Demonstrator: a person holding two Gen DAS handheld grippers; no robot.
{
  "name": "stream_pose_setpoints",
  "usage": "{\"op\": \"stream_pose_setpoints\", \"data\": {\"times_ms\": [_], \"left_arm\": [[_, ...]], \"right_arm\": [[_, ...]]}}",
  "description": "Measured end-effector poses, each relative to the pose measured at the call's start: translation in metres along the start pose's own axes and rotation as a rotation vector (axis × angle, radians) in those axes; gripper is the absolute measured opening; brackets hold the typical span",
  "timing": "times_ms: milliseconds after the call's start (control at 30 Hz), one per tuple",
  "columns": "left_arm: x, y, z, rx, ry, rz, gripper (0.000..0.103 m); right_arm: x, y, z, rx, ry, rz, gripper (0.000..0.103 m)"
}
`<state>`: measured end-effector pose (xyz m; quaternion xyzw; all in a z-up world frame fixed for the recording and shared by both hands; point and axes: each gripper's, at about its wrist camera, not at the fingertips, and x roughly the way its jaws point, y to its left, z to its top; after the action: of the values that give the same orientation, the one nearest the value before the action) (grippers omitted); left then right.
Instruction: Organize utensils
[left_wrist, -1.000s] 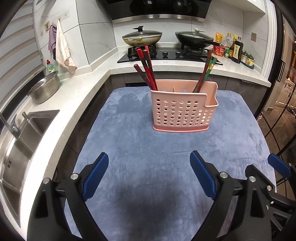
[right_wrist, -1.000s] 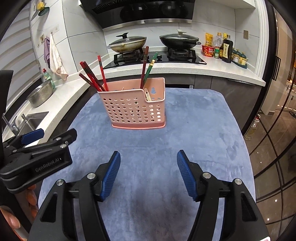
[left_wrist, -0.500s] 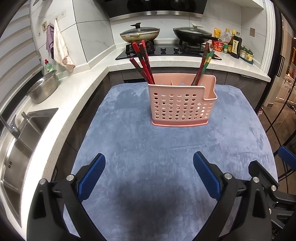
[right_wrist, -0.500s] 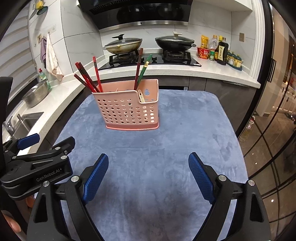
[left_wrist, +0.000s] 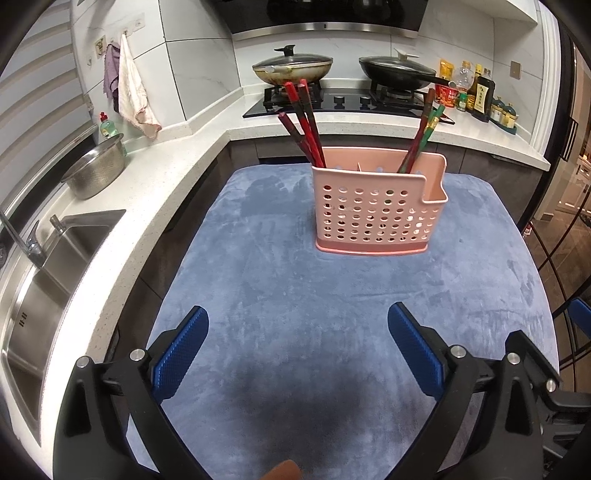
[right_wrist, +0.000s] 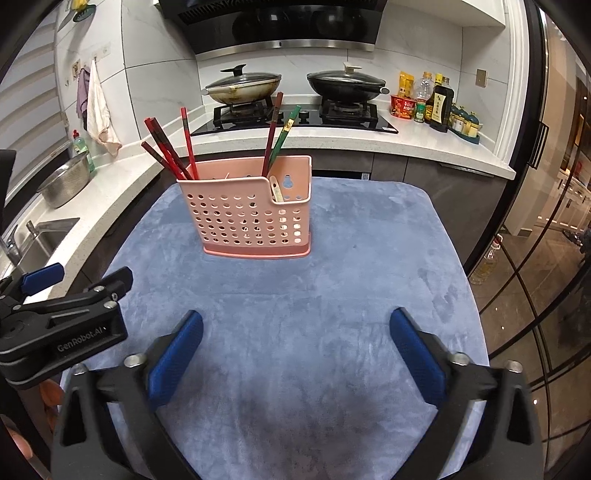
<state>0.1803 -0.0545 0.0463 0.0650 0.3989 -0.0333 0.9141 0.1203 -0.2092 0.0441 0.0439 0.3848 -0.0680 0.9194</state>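
The pink perforated utensil caddy (left_wrist: 378, 206) is standing upright on the blue plush mat (left_wrist: 332, 314) covering the tabletop, well ahead of both tools. Red chopsticks (left_wrist: 303, 122) are leaning out of its left compartment, and a dark red and a green chopstick (left_wrist: 424, 129) are leaning out of its right compartment.

You are holding your left tool (left_wrist: 297, 343) low over the near part of the mat, its blue pads spread wide with only bare mat between them, the caddy lying ahead and slightly right of its centre line. Your right tool (right_wrist: 295, 345) is hovering over the same near stretch of mat, its jaws opening, nothing between them, the caddy sitting ahead and slightly left.

The right wrist view is showing you what the left is hiding: a pale spoon-like handle (right_wrist: 275, 188) resting in the caddy's low front pocket, a keyhole slot in its back wall, and your left tool (right_wrist: 40, 277) from the side, just beside the mat's left edge. The left wrist view is giving you the steel sink (left_wrist: 40, 280) and its tap, plus a metal colander (left_wrist: 94, 171) on the white counter, more fully.
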Motion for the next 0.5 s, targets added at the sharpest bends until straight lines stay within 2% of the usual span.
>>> {"op": "stream_pose_setpoints", "data": {"times_ms": [500], "left_arm": [[-0.0033,0.0006,0.0017,-0.008,-0.021,0.011,0.093]], "right_arm": [[0.0021,-0.0020,0.0019,0.013,0.001,-0.004,0.096]]}}
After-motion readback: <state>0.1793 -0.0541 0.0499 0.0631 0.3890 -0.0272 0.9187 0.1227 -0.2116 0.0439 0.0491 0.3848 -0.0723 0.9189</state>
